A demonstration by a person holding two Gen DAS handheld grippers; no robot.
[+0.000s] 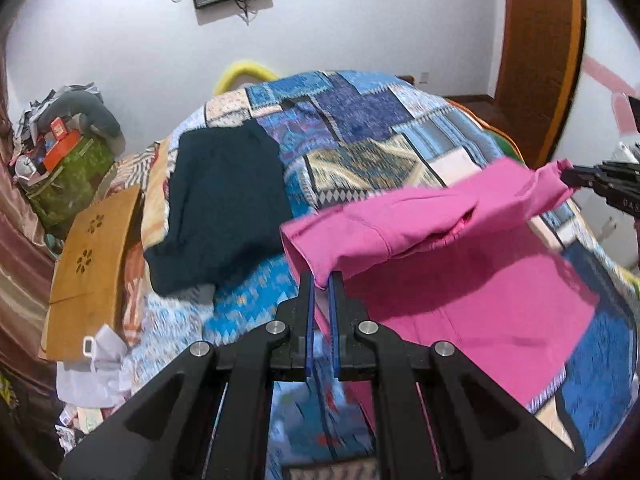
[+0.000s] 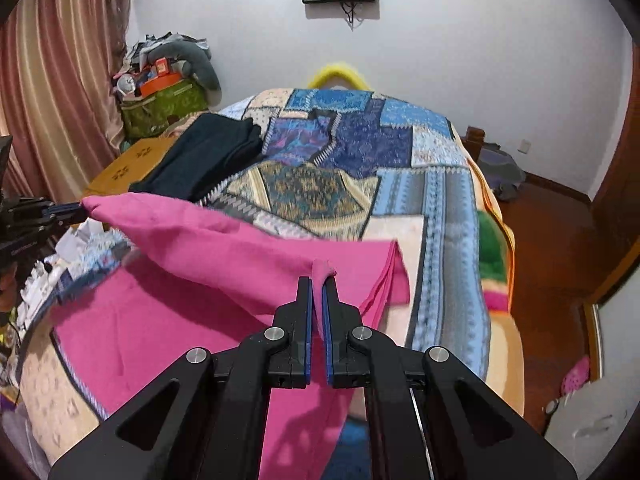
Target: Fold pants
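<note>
- Two grippers, left gripper [image 1: 321, 280] and right gripper [image 2: 318, 276], each clenched on pink cotton pants [image 1: 460, 264], one edge raised to fold over.
- Patchwork quilt [image 1: 360, 128] serves as folding surface.

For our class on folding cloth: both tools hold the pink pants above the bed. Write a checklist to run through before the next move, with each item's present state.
1. Left tool shut on the pink pants: ok.
2. Right tool shut on them: ok.
3. Lifted edge taut between the tools: not ok, it sags.
4. Lower part flat on the quilt: cannot tell.
5. Dark garment clear of the pants: ok.
</note>
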